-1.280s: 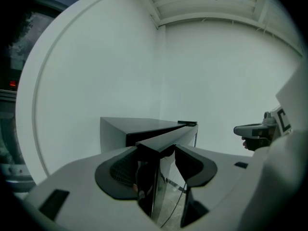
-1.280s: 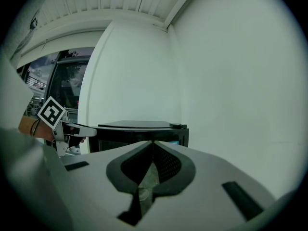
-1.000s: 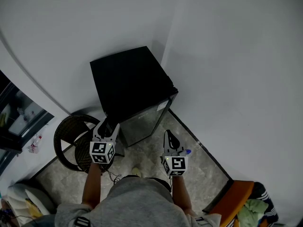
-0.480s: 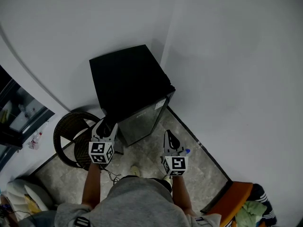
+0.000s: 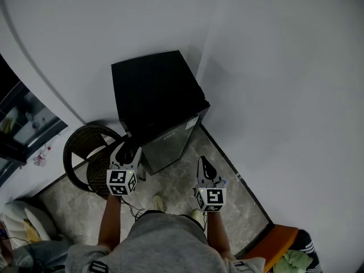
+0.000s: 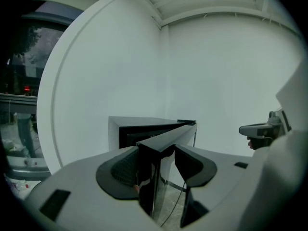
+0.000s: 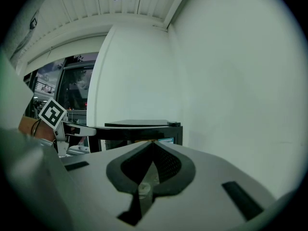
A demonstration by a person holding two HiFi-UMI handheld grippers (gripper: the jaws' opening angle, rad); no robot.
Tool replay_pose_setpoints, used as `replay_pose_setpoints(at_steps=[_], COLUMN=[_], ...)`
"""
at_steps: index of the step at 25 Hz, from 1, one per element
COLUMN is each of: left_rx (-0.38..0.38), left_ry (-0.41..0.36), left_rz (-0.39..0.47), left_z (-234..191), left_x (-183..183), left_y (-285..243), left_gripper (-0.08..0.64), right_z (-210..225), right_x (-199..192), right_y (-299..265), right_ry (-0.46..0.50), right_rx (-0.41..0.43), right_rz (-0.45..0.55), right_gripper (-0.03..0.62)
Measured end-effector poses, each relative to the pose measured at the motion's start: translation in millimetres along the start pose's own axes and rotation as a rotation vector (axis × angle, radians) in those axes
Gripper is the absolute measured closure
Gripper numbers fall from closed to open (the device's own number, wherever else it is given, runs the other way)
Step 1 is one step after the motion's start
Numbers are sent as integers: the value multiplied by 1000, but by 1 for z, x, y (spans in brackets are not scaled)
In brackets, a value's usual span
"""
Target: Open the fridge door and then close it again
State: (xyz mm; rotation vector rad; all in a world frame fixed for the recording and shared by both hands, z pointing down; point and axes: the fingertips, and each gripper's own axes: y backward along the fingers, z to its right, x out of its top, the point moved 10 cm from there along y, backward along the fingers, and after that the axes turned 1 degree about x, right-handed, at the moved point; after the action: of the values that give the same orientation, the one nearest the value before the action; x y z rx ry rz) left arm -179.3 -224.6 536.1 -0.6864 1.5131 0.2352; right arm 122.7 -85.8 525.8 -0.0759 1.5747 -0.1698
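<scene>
- Fridge (image 5: 153, 95) stands in the room's corner, fridge door (image 5: 170, 144) ajar, inside too dark to read
- Left hand-held gripper (image 6: 156, 154) clamps the door's free edge
- Right hand-held gripper (image 7: 153, 146) closed, empty, before the fridge

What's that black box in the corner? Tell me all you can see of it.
A small fridge: a squat box with a matte black top and a shiny grey door with a small label at an upper corner. It stands on the tiled floor, in the corner of two white walls. The door is ajar, its free edge between the fingers of the left gripper.
</scene>
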Motion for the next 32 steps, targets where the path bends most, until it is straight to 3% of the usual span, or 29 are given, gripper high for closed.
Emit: replay_pose_setpoints(at_steps=[32], left_rx=[87], left_ry=[5], left_rz=[2], left_z=[94], left_x=[-21], left_y=[60], left_gripper=[364], right_z=[35], right_x=[-10], right_y=[64], right_ry=[-2], right_rx=[139], right_rz=[17], right_gripper=[568])
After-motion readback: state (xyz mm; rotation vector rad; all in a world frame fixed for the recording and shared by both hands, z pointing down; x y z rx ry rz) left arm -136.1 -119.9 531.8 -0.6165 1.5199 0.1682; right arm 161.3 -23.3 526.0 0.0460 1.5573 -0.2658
